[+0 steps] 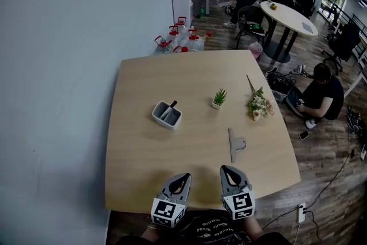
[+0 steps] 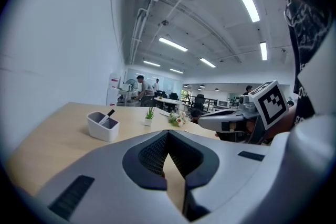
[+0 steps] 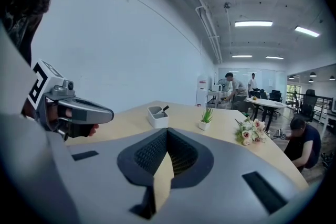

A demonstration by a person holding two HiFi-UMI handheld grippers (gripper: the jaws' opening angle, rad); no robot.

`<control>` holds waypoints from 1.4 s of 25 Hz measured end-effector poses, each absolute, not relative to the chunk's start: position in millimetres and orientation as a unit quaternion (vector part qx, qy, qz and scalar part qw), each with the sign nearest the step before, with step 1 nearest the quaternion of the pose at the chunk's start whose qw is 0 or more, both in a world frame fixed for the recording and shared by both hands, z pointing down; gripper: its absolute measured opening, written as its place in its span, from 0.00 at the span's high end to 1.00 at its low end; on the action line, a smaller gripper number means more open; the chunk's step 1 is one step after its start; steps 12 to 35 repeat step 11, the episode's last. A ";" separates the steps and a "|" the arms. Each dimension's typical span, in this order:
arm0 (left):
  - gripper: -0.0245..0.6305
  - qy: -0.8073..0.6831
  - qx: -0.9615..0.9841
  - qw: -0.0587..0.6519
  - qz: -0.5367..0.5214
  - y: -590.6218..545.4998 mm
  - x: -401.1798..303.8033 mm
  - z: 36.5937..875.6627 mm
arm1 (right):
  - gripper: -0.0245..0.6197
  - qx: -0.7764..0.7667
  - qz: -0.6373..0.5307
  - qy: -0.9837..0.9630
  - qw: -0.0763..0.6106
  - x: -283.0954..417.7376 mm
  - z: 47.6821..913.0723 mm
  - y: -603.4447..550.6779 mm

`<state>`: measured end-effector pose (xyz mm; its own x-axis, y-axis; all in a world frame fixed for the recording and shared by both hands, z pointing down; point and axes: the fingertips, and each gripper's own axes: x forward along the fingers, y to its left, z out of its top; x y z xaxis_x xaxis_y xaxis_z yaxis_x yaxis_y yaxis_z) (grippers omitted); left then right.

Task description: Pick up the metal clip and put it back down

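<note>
The metal clip (image 1: 235, 144) lies flat on the wooden table (image 1: 143, 163), right of centre, a long grey bar with a wider handle on one side. Both grippers hover side by side over the table's near edge. My left gripper (image 1: 182, 176) is shut and empty, well left of the clip. My right gripper (image 1: 226, 168) is also shut and empty, its tip a short way in front of the clip's near end. The clip does not show in either gripper view; each shows its own jaws (image 2: 168, 136) (image 3: 167, 134) closed with nothing between them.
A white pen holder (image 1: 167, 114) with a dark pen stands left of centre. A small potted plant (image 1: 219, 98) and a bunch of flowers (image 1: 259, 104) lie further back. People sit and stand beyond the table, near a round table (image 1: 289, 18). A wall runs along the left.
</note>
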<state>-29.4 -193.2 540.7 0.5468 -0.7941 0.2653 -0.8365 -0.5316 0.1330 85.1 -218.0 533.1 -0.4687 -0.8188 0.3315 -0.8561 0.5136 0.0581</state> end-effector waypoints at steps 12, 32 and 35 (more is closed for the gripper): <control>0.95 -0.472 0.867 0.124 0.102 -201.7 -33.3 548.1 | 0.94 0.473 0.062 -0.864 0.162 77.9 538.9 -224.5; 0.95 -0.472 0.867 0.124 0.102 -201.7 -33.3 548.1 | 0.94 0.473 0.062 -0.864 0.162 77.9 538.9 -224.5; 0.95 -0.472 0.867 0.124 0.102 -201.7 -33.3 548.1 | 0.94 0.473 0.062 -0.864 0.162 77.9 538.9 -224.5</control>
